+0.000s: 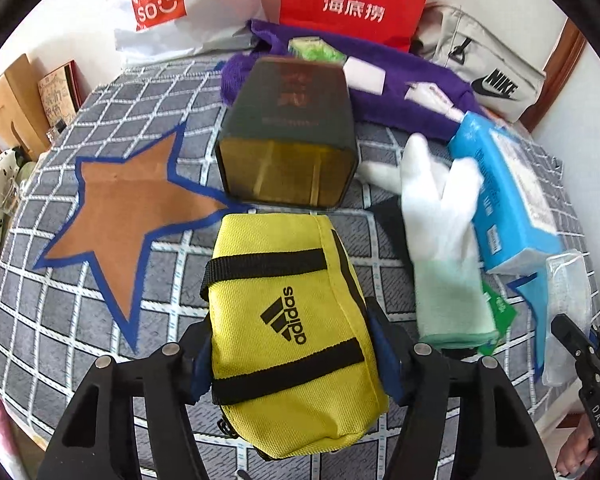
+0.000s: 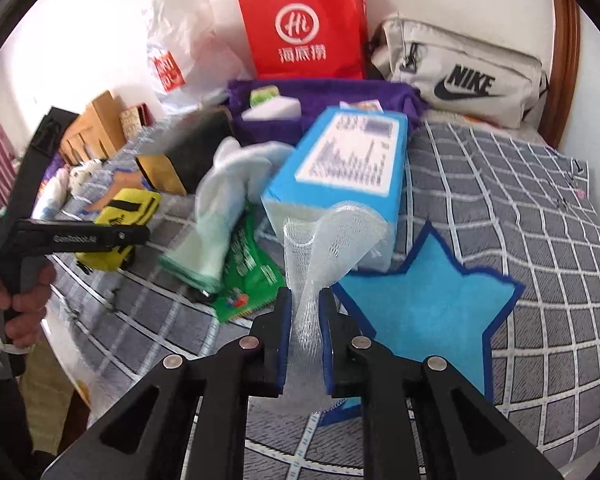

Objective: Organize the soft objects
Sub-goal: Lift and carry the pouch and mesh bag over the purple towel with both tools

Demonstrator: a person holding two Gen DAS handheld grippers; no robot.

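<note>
At lower centre, the left claw gripped the yellow pouch; the right claw pinched white mesh netting. Gloves and tissue pack apparently remained unsorted.

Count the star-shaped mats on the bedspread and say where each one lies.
2. The brown star lies left of the yellow bag, beside the dark box. The blue star lies right of the right tool, in front of the blue carton. Clutter may hide others.

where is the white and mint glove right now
The white and mint fabric glove lies on the grey checked bedcover, right of the yellow adidas pouch and left of the blue tissue pack, over a green packet.
</note>
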